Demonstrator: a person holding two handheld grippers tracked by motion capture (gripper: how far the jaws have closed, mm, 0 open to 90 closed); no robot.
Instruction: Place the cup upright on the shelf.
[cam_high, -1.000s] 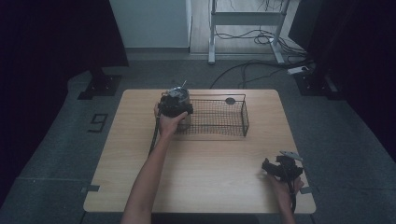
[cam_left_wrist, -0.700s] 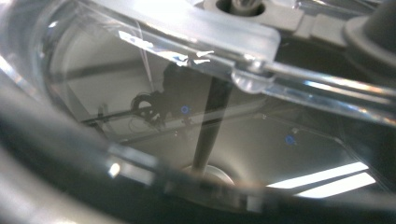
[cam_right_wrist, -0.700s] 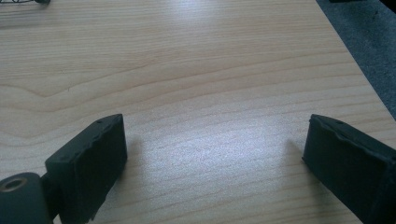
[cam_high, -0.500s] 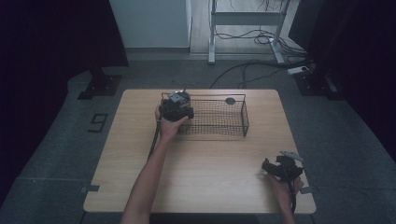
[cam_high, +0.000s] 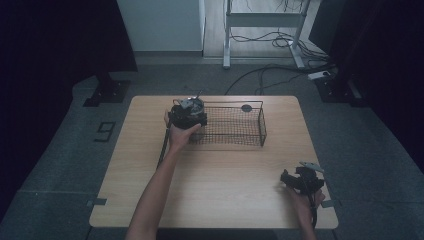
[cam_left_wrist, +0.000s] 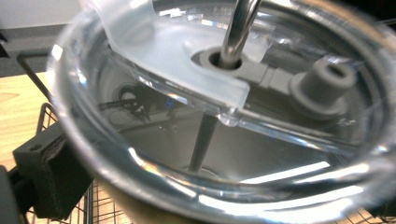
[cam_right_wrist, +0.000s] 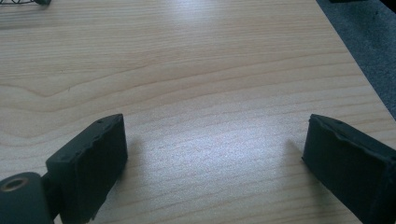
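Clear-lidded tumbler (cam_left_wrist: 224, 116) with metal straw (cam_left_wrist: 238, 28) sat clamped in left gripper (cam_high: 187, 116) over basket (cam_high: 235, 125): rigid, likely slick, so grip the body, not the lid. Right gripper (cam_high: 300, 181) rested apart, empty, on table (cam_high: 210, 185).

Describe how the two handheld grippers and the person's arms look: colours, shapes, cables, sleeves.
Both grippers are black and blocky. The left gripper carries a grey plate on top, and a dark cable trails from it along the forearm. The right gripper has two thick, matte black jaws with squared, slightly rough-edged tips; in the high view it too bears a grey three-cornered plate. Both forearms are bare, with no sleeves visible.
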